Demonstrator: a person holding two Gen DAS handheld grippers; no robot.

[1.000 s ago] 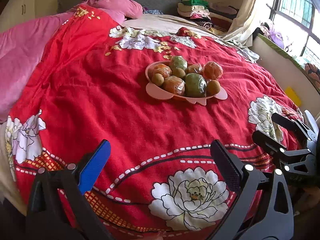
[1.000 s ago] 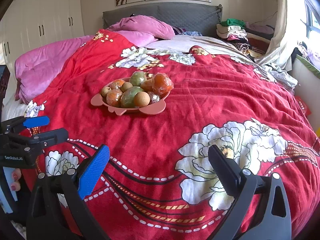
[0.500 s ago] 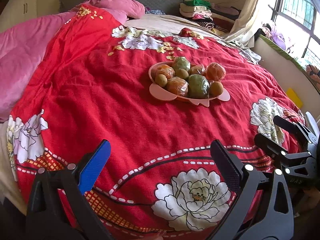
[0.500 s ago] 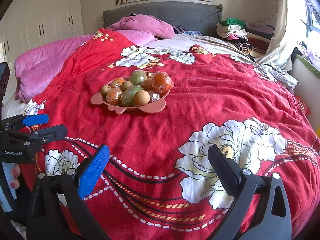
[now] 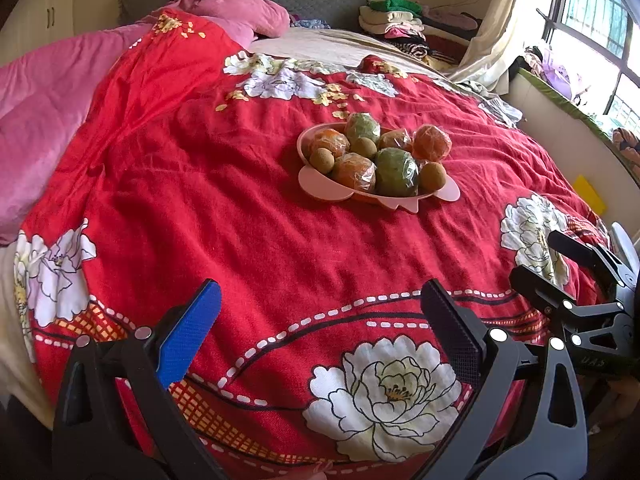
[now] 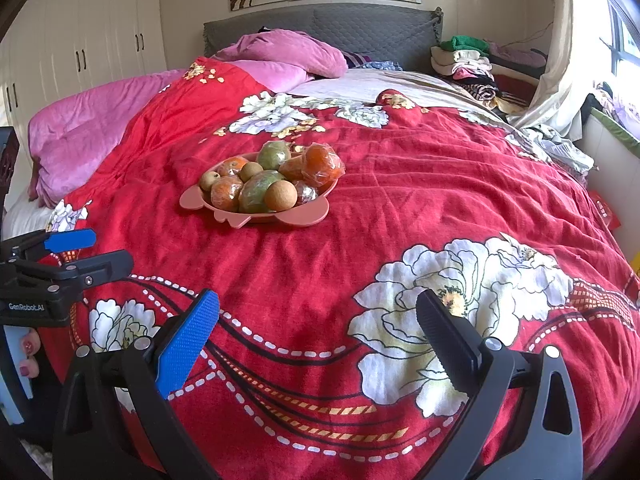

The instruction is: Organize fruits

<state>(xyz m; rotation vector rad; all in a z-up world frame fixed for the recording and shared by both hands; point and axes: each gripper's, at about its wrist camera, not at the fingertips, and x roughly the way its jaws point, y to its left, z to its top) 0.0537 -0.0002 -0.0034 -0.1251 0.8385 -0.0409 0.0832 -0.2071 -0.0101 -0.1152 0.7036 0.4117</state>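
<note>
Both my left tool point(image 5: 320, 332) and right tool point(image 6: 316, 332) gape wide, holding nothing. The pink tray point(image 5: 320, 184) of wrapped fruits point(image 5: 396, 172) sits at twelve o'clock on the bed point(image 5: 240, 220). Slick wrap could slip; the soft quilt may tip the heap.

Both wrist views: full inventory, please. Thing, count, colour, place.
plate: 1, pink, mid-bed
wrapped oranges: about 5, orange, on plate
green fruits: 2, wrapped, on plate
small round fruits: 3, brown, on plate
quilt: 1, red floral, covers bed
pink blanket: 1, left side
folded clothes: 1 pile, by headboard
wardrobe: white, left wall
left tool: open, empty
right tool: open, empty
</note>
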